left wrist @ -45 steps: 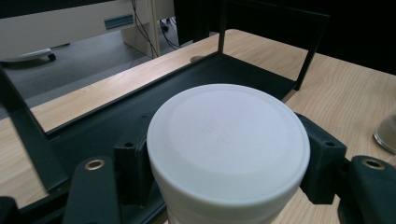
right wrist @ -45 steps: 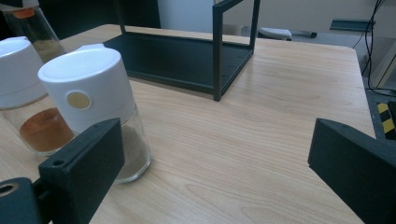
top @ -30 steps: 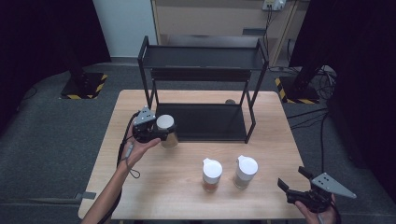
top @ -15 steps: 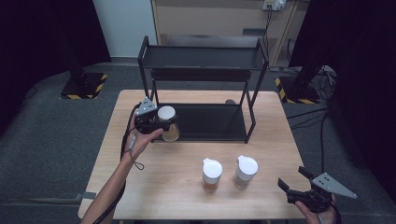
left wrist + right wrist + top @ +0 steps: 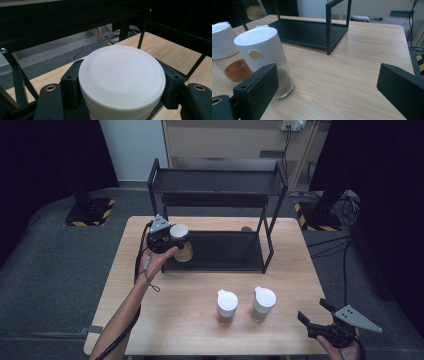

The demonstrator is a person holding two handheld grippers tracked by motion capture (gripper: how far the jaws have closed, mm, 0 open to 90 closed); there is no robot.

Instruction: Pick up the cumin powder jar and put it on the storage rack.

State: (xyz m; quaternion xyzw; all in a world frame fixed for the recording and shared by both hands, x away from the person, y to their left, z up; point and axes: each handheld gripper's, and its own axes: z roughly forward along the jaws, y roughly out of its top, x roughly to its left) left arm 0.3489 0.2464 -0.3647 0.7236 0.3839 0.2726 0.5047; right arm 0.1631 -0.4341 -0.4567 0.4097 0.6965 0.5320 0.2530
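My left gripper [image 5: 172,240] is shut on a white-lidded spice jar [image 5: 181,242], held in the air at the left front corner of the black two-tier rack [image 5: 215,190]. In the left gripper view the jar's white lid [image 5: 122,75] sits clamped between both black jaws, with the rack's frame just ahead. Two more white-capped jars stand on the table: one with orange-brown spice [image 5: 226,307] [image 5: 227,57] and one with pale powder [image 5: 263,304] [image 5: 265,60]. My right gripper [image 5: 320,317] [image 5: 327,92] rests open near the table's front right corner with nothing between its fingers.
The wooden table [image 5: 200,325] carries the rack, whose lower shelf [image 5: 225,251] is a bare black tray. A small round object [image 5: 246,228] lies behind the rack. Dark floor, cables and a wooden cabinet [image 5: 225,140] lie beyond the table.
My left hand has carried the jar up and toward the rack's left front corner. The right gripper and the two standing jars have stayed put.
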